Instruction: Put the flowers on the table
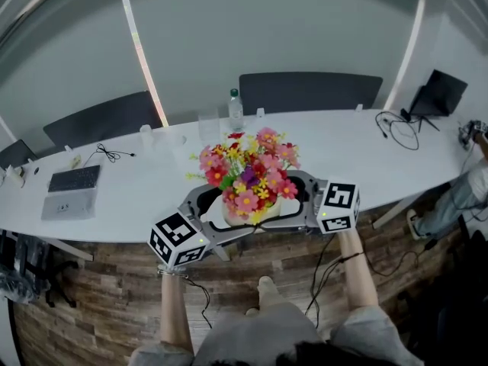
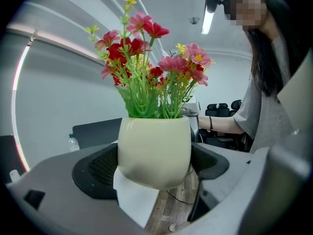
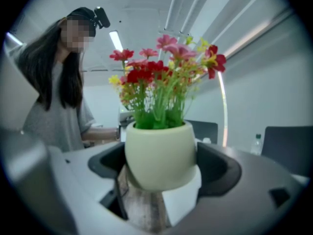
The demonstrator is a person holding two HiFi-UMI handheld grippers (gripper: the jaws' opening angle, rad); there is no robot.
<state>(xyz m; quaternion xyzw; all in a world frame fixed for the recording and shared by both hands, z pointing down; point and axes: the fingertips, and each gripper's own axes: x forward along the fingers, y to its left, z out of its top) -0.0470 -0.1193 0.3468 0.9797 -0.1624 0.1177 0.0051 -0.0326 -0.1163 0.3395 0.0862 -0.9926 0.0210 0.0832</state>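
Note:
A cream pot (image 1: 245, 218) of red, pink and yellow flowers (image 1: 248, 172) hangs over the front edge of the long white table (image 1: 130, 204). Both grippers clasp it from opposite sides. My left gripper (image 1: 217, 216) comes in from the lower left, and its black pads (image 2: 97, 169) press on the pot (image 2: 154, 151). From the right, my right gripper (image 1: 299, 203) closes its pads (image 3: 221, 169) on the same pot (image 3: 161, 153). In both gripper views the flowers (image 2: 146, 67) (image 3: 164, 80) rise above the rim. The jaws hide the pot's base in the head view.
On the table lie a keyboard (image 1: 73, 179), a water bottle (image 1: 235, 110), clear cups (image 1: 146, 135), cables (image 1: 396, 126) and a dark stand (image 1: 441, 91). Dark chairs (image 1: 309, 90) line the far side. Someone's legs (image 1: 457, 200) are at the right. Wooden floor (image 1: 107, 296) lies below.

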